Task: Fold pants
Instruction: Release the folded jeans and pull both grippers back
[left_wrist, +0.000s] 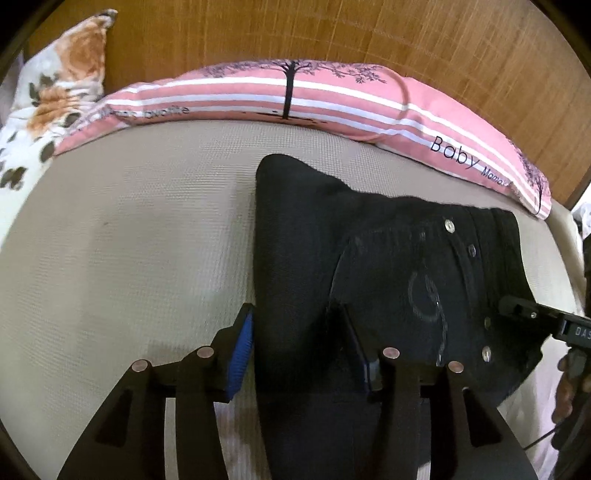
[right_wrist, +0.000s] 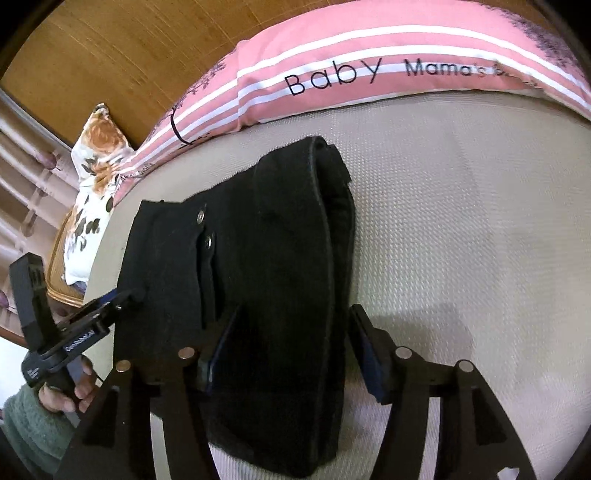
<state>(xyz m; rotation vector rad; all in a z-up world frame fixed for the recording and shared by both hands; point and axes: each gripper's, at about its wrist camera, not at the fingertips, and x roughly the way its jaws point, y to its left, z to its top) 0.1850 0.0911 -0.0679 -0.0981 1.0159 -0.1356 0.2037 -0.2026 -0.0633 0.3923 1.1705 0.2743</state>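
Note:
Black pants (left_wrist: 388, 266) lie folded on the beige mattress (left_wrist: 129, 240), with metal rivets and a stitched pocket facing up. My left gripper (left_wrist: 299, 350) is open, its jaws straddling the left folded edge of the pants. In the right wrist view the pants (right_wrist: 266, 258) lie as a thick folded bundle. My right gripper (right_wrist: 291, 350) is open, its jaws on either side of the bundle's right part. The left gripper also shows in the right wrist view (right_wrist: 125, 297), at the bundle's left edge. The right gripper's tip shows in the left wrist view (left_wrist: 517, 308), at the waistband edge.
A pink striped pillow (left_wrist: 295, 96) printed "Baby" lies along the wooden headboard (left_wrist: 332, 33). A floral pillow (left_wrist: 55, 92) sits at the far left. The mattress edge (left_wrist: 565, 236) is at the right. A wicker chair (right_wrist: 62, 280) stands beside the bed.

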